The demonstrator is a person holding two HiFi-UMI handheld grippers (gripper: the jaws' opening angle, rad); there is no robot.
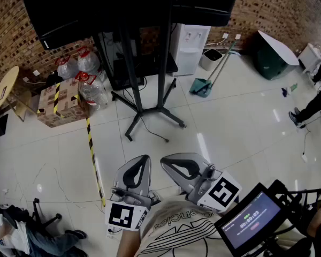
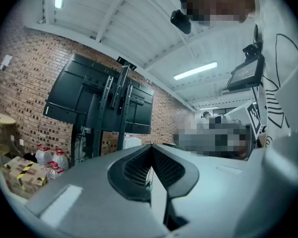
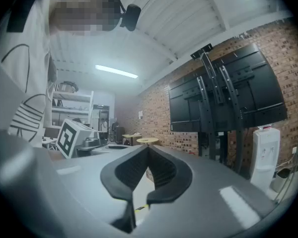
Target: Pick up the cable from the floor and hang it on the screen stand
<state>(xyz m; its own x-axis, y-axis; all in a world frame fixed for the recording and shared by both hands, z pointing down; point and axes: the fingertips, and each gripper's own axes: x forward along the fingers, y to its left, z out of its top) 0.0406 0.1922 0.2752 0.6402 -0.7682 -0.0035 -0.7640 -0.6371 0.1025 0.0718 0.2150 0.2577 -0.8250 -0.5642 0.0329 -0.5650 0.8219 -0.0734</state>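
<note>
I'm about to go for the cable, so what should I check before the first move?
1. Left gripper empty: ok, jaws together on nothing.
2. Right gripper empty: ok, also shut.
3. Jaws open for a grasp: not ok.
4. Cable in sight: ok, on the floor by the feet of the screen stand.
5. Cable's far end free: cannot tell.
6. Hanging spot on the stand: cannot tell.

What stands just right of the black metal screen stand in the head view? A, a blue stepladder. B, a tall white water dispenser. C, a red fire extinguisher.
B: the tall white water dispenser stands right beside the black metal screen stand.
</note>
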